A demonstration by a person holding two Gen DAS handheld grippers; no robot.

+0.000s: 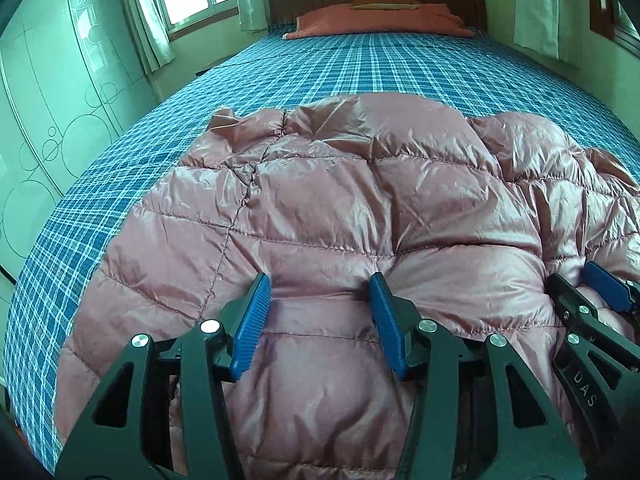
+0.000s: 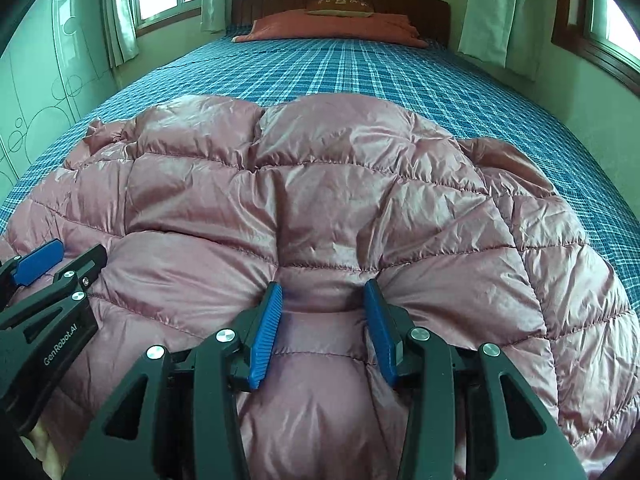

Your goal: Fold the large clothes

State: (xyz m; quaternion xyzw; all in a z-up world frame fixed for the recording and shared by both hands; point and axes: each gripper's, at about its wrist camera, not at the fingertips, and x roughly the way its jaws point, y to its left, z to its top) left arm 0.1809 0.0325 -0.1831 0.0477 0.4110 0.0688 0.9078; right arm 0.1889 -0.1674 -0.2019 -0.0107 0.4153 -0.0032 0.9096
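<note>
Fingers of left gripper (image 1: 320, 284) and right gripper (image 2: 323, 292) clenched on pink puffy jacket (image 1: 340, 208); right-hand window (image 2: 616, 28) only in right view

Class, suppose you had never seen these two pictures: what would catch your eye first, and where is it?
A puffy pink quilted jacket sprawls across the near end of the bed, on a blue checked sheet. Two grippers with blue pads sit side by side at its near edge, the left gripper and the right gripper, each bunching a fold of padding. Far off, a reddish pillow lies by the headboard.
</note>
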